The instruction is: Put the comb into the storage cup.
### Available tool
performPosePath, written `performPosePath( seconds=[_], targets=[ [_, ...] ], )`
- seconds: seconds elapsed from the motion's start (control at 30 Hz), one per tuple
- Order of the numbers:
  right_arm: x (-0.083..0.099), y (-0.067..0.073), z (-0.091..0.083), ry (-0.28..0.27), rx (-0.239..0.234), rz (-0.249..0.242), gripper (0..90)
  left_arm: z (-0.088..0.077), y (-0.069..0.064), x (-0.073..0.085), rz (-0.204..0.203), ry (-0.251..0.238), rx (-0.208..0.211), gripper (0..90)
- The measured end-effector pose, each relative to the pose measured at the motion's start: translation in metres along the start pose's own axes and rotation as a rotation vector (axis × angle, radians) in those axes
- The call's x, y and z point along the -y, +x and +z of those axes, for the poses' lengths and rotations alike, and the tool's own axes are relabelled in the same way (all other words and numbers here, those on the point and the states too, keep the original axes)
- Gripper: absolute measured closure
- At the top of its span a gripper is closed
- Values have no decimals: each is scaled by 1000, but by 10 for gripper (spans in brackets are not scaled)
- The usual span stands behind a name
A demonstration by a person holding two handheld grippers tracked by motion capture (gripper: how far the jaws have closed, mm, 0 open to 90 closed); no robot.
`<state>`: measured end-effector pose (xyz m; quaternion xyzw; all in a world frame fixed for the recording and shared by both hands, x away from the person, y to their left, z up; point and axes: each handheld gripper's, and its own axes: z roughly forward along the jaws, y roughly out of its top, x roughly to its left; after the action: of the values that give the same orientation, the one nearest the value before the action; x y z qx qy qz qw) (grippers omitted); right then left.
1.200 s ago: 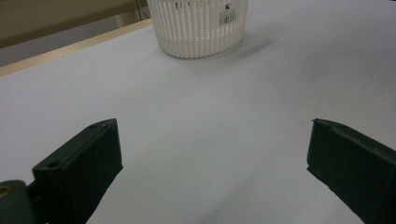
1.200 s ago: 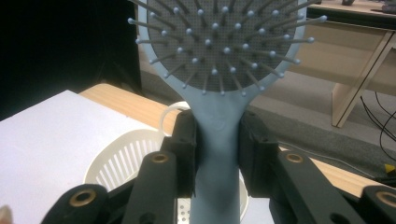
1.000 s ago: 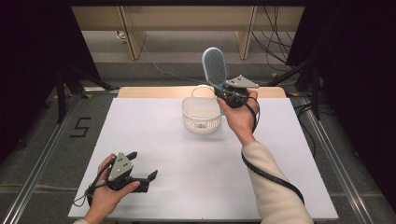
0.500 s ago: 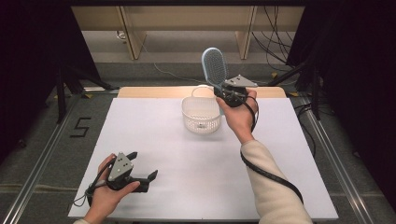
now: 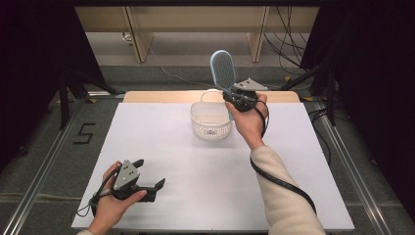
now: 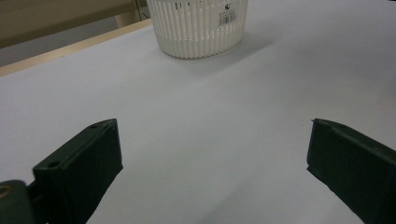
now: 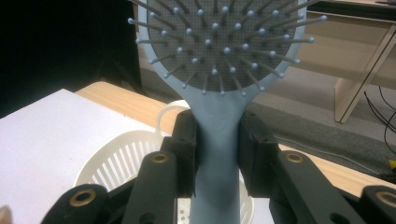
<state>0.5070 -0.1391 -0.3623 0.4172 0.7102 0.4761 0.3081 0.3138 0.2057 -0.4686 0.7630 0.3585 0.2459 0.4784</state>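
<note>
Nothing moved: right claw (image 5: 234, 96) grips hairbrush (image 5: 223, 70) above basket (image 5: 211, 119); left claw (image 5: 149, 177) gapes near table edge (image 5: 93, 227).

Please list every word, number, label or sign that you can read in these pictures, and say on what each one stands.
"5": a dark numeral on the floor, left of the table.
Sticker on the white basket: a barcode and small print, too small to read; a second strip of print near the rim is also unreadable.
Blue hairbrush and right gripper: no text.

Dark curtains flank a grey floor (image 5: 44, 147) and pale wooden shelving (image 5: 195, 19) beyond the table.
</note>
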Motion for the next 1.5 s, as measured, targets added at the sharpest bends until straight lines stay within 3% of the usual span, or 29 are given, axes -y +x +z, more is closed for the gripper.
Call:
performPosePath(
  seconds=[1.5],
  targets=[
    [4,3,17,0,-3,-13,705,0,0,0,-1,-4,1,27]
  ],
)
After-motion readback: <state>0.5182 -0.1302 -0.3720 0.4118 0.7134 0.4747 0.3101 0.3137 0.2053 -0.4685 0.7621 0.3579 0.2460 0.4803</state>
